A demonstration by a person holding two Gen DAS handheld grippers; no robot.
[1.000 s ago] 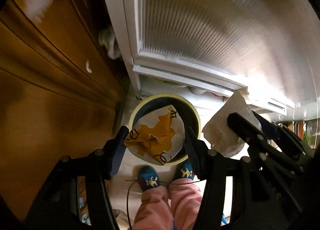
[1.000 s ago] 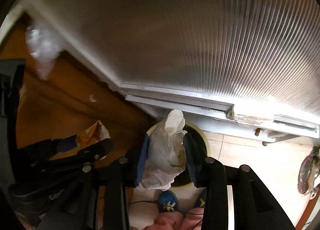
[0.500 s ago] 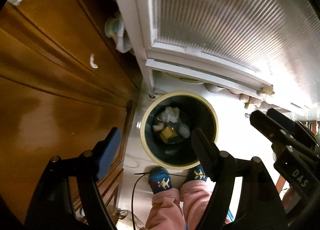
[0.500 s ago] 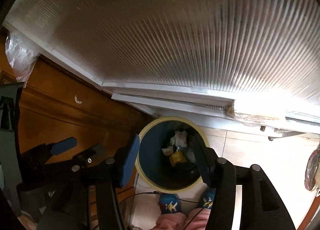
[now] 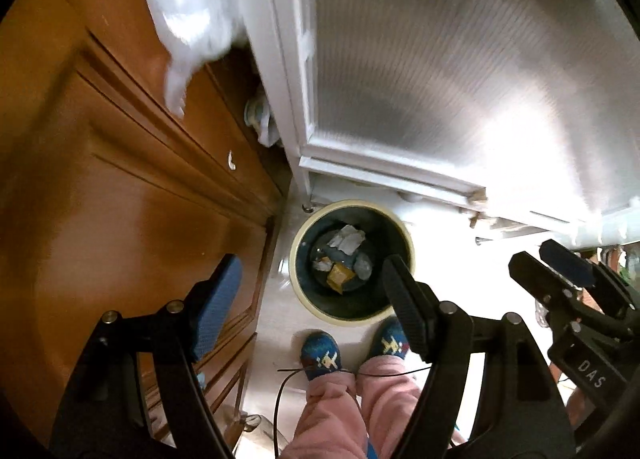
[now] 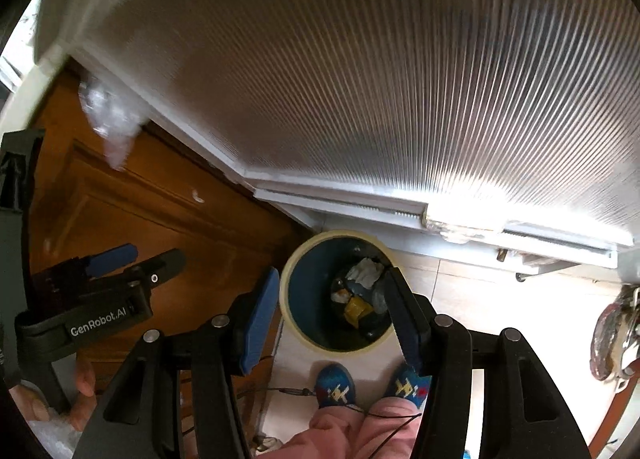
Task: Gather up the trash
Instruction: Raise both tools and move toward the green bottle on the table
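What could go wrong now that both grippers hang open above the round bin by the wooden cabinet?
The thin black cord trails across the patterned socks; a step could snag it. The round cream-rimmed bin stands right at the toes, so it might get kicked over. The empty left gripper and right gripper hang close together and could knock.

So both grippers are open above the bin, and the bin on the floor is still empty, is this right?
Not quite. The left gripper and right gripper are open above the bin, holding nothing, but the bin is not empty: the left wrist view shows crumpled white paper and a yellow scrap at its bottom. The right wrist view shows the same.
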